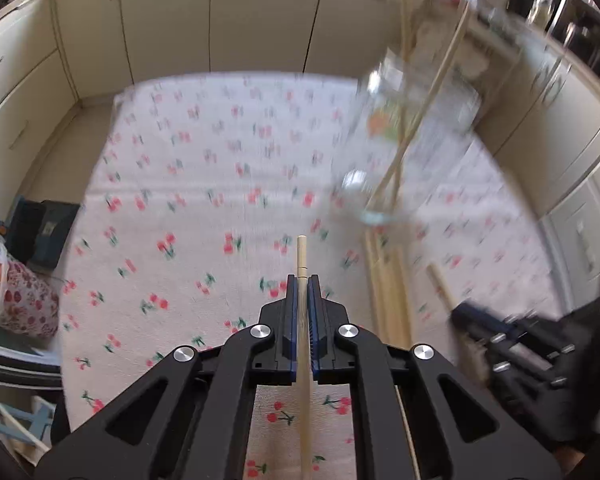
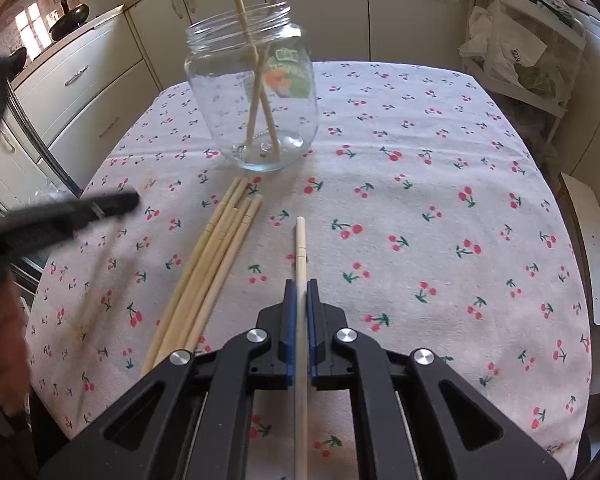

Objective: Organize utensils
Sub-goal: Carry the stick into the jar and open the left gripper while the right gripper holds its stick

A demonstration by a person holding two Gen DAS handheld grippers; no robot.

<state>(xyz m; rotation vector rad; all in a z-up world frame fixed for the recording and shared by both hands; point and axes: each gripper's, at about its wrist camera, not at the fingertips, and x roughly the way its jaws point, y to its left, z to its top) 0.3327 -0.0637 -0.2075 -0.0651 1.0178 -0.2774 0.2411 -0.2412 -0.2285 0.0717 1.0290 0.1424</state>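
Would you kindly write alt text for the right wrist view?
The right gripper is shut on one chopstick above a cherry-print tablecloth. Ahead, a glass jar holds two chopsticks, with loose chopsticks lying beside it.

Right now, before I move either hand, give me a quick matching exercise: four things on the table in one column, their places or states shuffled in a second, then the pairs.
Things
1. glass jar
2. loose chopsticks
3. left gripper
4. tablecloth

States
A. lying in a bundle on the cloth
B. printed with red cherries
C. upright, two chopsticks standing inside
D. shut on a single chopstick

Pairs: 1-C, 2-A, 3-D, 4-B
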